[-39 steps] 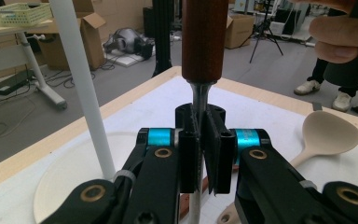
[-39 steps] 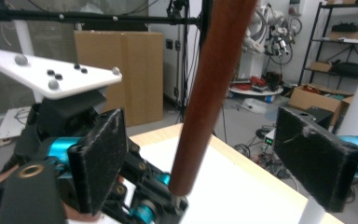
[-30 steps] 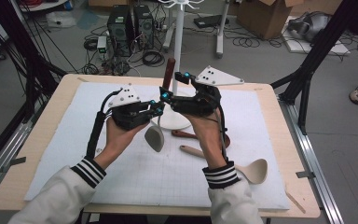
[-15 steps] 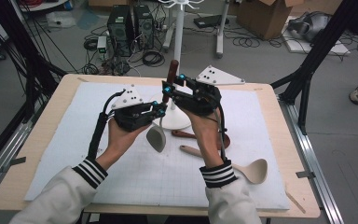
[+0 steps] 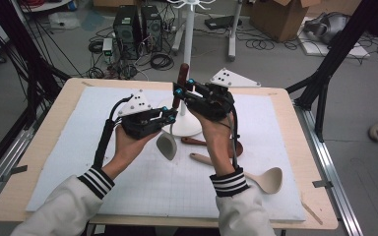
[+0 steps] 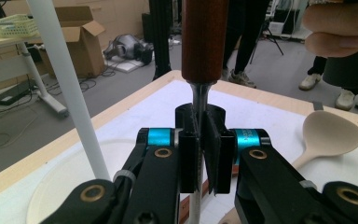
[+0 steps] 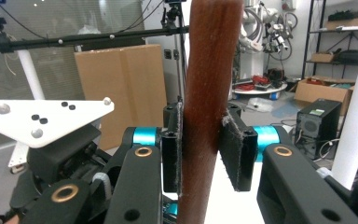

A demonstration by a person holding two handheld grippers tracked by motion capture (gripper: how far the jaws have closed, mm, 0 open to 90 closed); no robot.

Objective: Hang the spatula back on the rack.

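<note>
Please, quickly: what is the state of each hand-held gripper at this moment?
Left hand-held gripper: closed on the metal shank of the utensil.
Right hand-held gripper: closed on the utensil's dark wooden handle.

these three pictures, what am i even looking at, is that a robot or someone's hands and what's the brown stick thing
No robot: a person in white sleeves holds a hand-operated two-jaw black gripper in each hand, the left gripper and the right gripper.

The wide picture comes from a camera above the table. The other two come from cameras riding on each gripper, looking along its jaws.

Both grippers hold one utensil upright between them. The right one clamps its dark brown wooden handle; the left one clamps the thin metal shank just below. Its pale spoon-like head hangs beneath.

On the white gridded mat stand a white pole stand with a round base, a pale wooden ladle and a dark brown wooden spoon.
</note>
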